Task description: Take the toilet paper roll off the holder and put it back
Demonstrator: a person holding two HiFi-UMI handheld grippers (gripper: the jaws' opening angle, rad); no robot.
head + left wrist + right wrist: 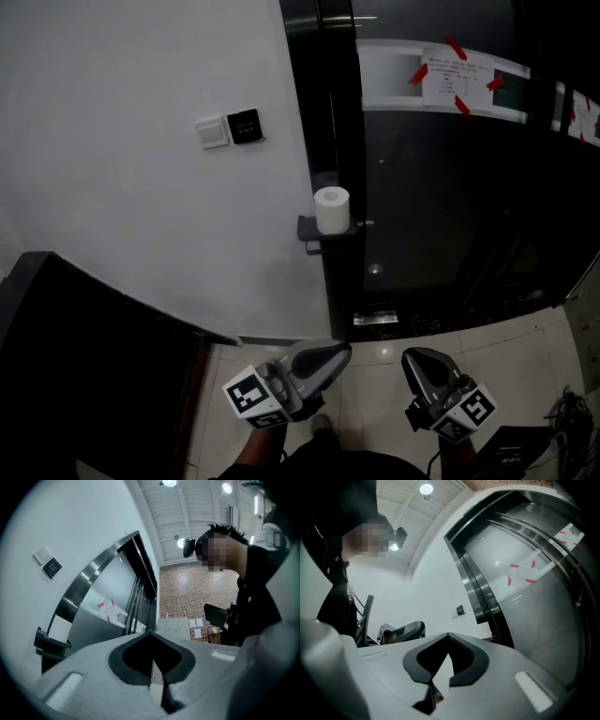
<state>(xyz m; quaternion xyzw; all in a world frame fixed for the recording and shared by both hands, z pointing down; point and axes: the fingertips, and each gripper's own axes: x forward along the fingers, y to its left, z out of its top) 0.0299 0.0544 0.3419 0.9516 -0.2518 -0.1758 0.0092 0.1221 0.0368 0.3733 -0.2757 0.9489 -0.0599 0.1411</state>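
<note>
A white toilet paper roll [332, 209] stands upright on a small dark holder [314, 234] fixed to the black door frame, at mid height. The left gripper view shows the roll [60, 627] on that holder [50, 645] far off at the left edge. Both grippers hang low near the floor, well short of the roll. My left gripper [341, 352] points up toward the holder, its jaws [151, 634] closed tip to tip with nothing between them. To its right, my right gripper [411, 359] is likewise shut and empty [448, 635].
A white switch [212, 132] and a black panel [246, 125] sit on the white wall left of the frame. A paper taped with red strips [455, 80] hangs on the dark glass door. A dark counter [84, 356] fills the lower left; cables [567, 412] lie at the lower right.
</note>
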